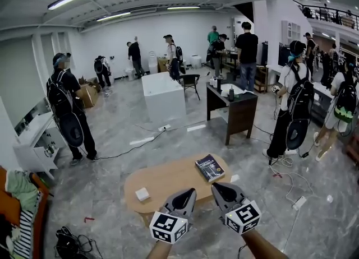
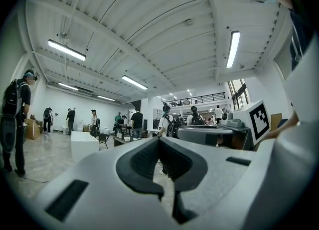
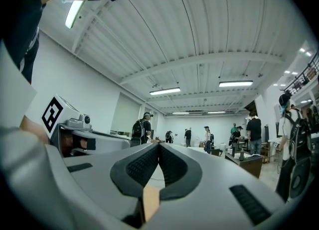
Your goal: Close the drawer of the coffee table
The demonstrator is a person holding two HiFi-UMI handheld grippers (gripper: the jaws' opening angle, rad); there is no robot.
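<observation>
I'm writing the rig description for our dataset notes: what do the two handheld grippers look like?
They match: the left gripper and right gripper are light grey wedge-shaped shells tapering to a point, with black ribbed pads lining the fingers. Each carries a white cube printed with black square markers. No sleeves show on the forearms.

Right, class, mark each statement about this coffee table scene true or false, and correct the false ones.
1. A book lies on the coffee table. True.
2. The left gripper grips the book. False: its jaws are together on nothing, clear of the book.
3. The right gripper has its jaws together. True.
4. The small white block touches the book. False: it lies apart, near the table's other end.
</observation>
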